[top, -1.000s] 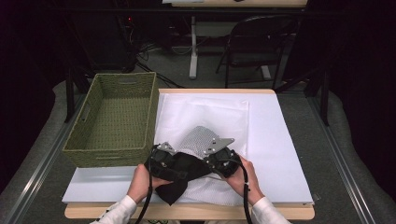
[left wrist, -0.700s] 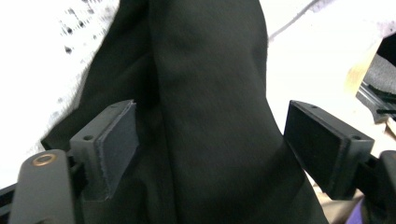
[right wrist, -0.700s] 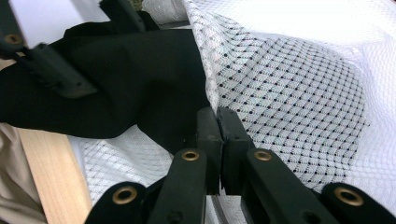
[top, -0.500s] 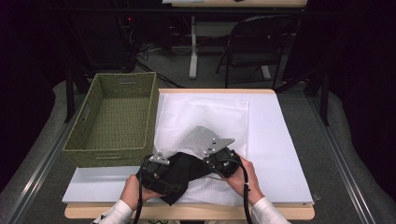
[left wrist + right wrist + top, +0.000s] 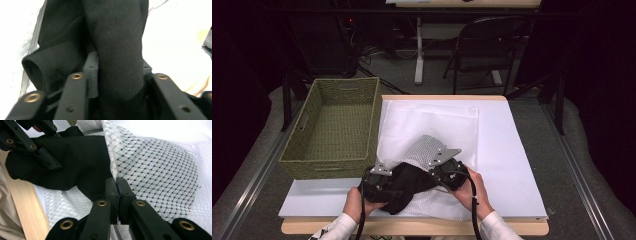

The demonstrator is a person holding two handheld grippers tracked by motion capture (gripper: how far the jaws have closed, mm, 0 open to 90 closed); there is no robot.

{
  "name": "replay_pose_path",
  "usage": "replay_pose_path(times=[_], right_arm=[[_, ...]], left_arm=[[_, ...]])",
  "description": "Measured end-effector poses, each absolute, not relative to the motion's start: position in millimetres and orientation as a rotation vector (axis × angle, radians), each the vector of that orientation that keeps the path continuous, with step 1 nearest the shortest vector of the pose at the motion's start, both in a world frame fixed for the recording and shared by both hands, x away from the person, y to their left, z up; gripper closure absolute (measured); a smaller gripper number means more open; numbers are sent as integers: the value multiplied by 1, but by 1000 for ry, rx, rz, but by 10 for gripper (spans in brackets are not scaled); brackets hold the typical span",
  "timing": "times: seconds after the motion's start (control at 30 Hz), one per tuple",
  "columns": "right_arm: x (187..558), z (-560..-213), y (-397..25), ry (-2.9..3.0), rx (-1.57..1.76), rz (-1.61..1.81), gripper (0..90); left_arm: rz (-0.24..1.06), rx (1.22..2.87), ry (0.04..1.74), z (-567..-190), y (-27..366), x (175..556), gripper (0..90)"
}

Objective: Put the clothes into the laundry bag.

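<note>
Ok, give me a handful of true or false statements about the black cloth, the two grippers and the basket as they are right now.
1. The left gripper is shut on the black cloth. True: a thick fold of it sits between the jaws in the left gripper view.
2. The black cloth lies inside the green woven basket. False: it is on the white mesh bag near the table's front edge, and the basket holds nothing.
3. The right gripper has its jaws spread wide. False: they are pressed together at the edge of the mesh bag; what they pinch is hard to tell.
4. The basket stands left of the white sheet. True.
5. A hand holds the right gripper. True.
</note>
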State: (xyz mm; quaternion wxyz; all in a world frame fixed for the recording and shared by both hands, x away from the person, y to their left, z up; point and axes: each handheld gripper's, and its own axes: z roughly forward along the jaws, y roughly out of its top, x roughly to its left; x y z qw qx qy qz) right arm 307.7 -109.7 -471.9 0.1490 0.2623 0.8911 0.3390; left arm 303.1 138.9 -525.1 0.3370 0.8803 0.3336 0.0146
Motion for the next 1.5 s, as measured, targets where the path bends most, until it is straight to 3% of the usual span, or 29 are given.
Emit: replay_pose_path(times=[0.2,0.6,0.7,0.83,1.07,1.2,1.3,1.5], right_arm=[[306,-469,-109,2561,752,992,894],[308,-468,-111,2564,774,1012,894],[309,-469,-113,2563,780,1013,894],[308,-468,-115,2555,778,1014,894],[308,-467,-114,2556,776,1009,893],[308,-468,-114,2567,781,1006,894],[308,-469,-113,2569,778,1004,893],[308,-469,-113,2572,781,1009,894]], left_arm=[[57,2289,862,-520,130,315,741],[112,2260,871,-517,104,345,710],[90,2261,862,-517,105,343,617],[93,2240,875,-510,113,336,426],[67,2265,879,-510,125,316,213],[88,2345,850,-517,119,306,220],[77,2324,867,-522,117,306,297],[73,2282,880,-530,117,312,596]])
